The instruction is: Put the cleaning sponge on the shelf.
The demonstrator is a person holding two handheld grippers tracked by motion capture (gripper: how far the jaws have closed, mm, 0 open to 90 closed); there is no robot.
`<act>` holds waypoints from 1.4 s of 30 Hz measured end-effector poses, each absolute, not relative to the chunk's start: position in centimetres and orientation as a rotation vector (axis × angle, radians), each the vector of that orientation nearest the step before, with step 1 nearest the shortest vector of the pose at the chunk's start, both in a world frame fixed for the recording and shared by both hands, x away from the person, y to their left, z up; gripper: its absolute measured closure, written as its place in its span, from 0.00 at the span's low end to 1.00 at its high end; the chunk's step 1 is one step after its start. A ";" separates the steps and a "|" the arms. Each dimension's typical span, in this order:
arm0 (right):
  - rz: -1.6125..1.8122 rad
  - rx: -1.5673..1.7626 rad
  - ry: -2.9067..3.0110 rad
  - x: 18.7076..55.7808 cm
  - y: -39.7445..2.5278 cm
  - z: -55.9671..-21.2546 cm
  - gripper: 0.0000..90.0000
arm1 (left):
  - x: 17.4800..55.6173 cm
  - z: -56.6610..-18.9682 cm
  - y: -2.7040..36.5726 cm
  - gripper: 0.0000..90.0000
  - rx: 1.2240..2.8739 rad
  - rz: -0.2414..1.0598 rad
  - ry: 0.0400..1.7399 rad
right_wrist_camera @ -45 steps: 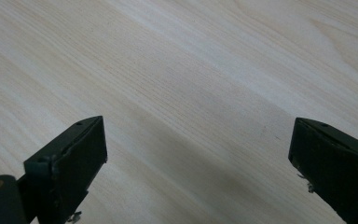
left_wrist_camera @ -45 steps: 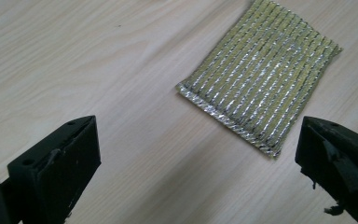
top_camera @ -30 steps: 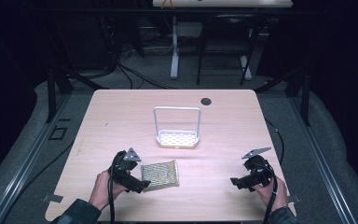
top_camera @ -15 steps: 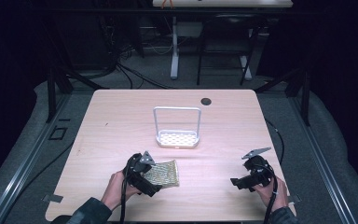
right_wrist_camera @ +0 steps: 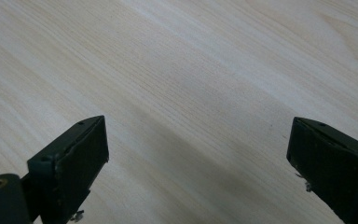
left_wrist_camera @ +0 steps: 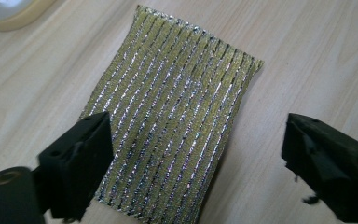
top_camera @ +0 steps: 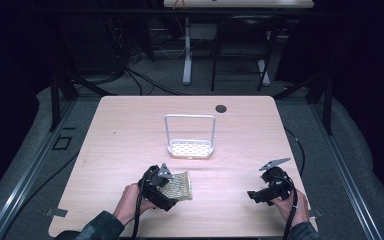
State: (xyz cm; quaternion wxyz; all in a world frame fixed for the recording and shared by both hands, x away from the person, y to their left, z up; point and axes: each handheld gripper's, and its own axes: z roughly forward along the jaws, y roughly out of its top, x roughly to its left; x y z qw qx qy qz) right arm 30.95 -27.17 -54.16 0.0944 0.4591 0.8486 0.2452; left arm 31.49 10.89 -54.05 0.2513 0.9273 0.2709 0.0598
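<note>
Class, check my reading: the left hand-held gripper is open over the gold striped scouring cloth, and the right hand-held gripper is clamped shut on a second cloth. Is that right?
Not quite. The left hand-held gripper is indeed open over the gold striped scouring cloth, but the right hand-held gripper is open too, its jaws wide apart over bare table with no second cloth there, as the right gripper view shows.
</note>
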 end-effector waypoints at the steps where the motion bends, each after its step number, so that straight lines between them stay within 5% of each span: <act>1: 0.726 1.357 2.518 31.0 -27.2 -54.2 0.05 | 31.3 -54.6 10.6 0.25 2.552 0.167 0.737; 10: 0.723 1.362 2.517 31.0 -27.2 -54.2 0.06 | 31.0 -55.1 10.4 0.45 2.563 0.251 0.754; 42: 0.723 1.375 2.523 30.9 -27.1 -54.2 0.07 | 31.2 -55.6 10.7 0.72 2.519 0.304 0.810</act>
